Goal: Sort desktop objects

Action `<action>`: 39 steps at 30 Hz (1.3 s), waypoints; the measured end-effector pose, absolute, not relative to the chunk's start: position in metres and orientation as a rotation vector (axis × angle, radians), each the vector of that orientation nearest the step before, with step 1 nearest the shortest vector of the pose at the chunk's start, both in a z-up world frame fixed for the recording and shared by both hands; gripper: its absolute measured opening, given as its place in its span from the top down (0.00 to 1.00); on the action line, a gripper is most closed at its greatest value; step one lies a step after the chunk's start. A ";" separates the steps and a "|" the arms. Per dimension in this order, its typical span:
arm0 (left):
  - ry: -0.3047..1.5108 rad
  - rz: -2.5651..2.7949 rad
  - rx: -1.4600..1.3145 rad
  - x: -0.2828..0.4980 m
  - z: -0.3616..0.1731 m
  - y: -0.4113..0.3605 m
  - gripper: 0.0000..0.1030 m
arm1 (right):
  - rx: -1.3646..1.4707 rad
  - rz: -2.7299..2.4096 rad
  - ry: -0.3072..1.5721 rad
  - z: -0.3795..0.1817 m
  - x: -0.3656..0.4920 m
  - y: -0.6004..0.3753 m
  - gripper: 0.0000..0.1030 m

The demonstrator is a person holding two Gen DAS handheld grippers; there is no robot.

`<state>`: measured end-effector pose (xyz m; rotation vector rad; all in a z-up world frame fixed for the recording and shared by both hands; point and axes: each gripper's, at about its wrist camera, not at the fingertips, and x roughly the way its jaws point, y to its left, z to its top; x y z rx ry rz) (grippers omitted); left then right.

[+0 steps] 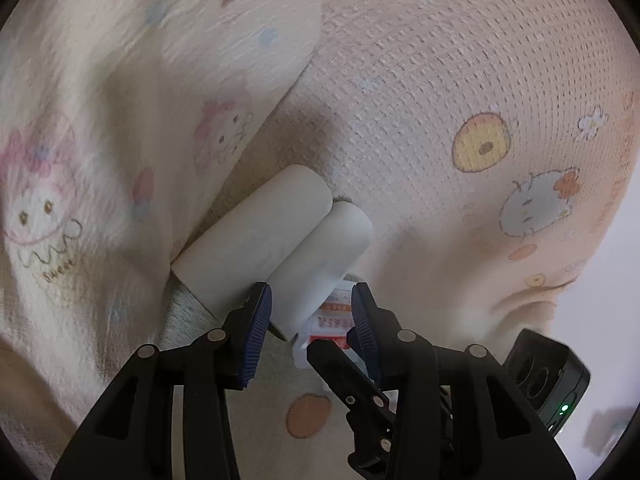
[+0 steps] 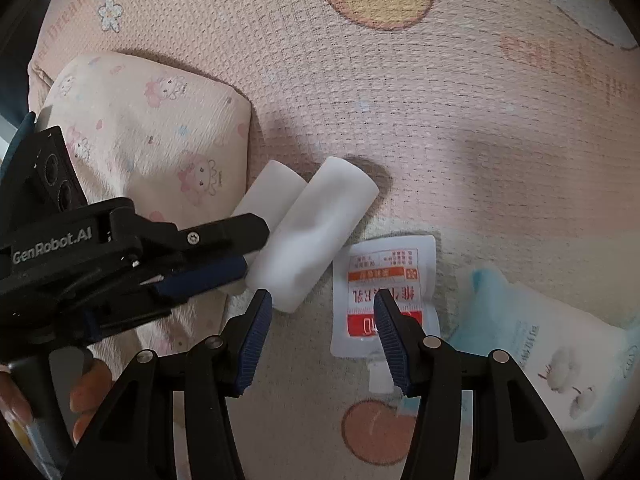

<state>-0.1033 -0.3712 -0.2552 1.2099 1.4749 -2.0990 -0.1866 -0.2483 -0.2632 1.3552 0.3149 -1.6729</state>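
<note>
Pink blanket [image 2: 440, 100] (rolls [image 2: 312, 232] beside pillow [image 2: 152, 140])

"GenRobot.AI" in pale letters on the black body of the left tongs [image 2: 240, 248], "Sweet" under a cartoon on the cream cloth [image 1: 60, 272], red-and-white sachet [image 2: 384, 296] print inverted, unreadable

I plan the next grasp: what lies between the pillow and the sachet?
Two white rolls lie side by side between the pillow and the sachet. The right wrist view shows it best.
</note>
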 end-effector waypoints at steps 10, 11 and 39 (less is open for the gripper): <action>1.346 -2.127 1.292 -0.119 -0.256 -0.362 0.56 | 1.358 -1.660 0.288 -0.268 -0.192 -0.255 0.51; 1.344 -2.134 1.308 -0.114 -0.257 -0.364 0.56 | 1.358 -1.660 0.288 -0.268 -0.193 -0.254 0.51; 1.454 -2.084 1.461 -0.112 -0.273 -0.346 0.67 | 1.376 -1.619 0.315 -0.275 -0.183 -0.230 0.60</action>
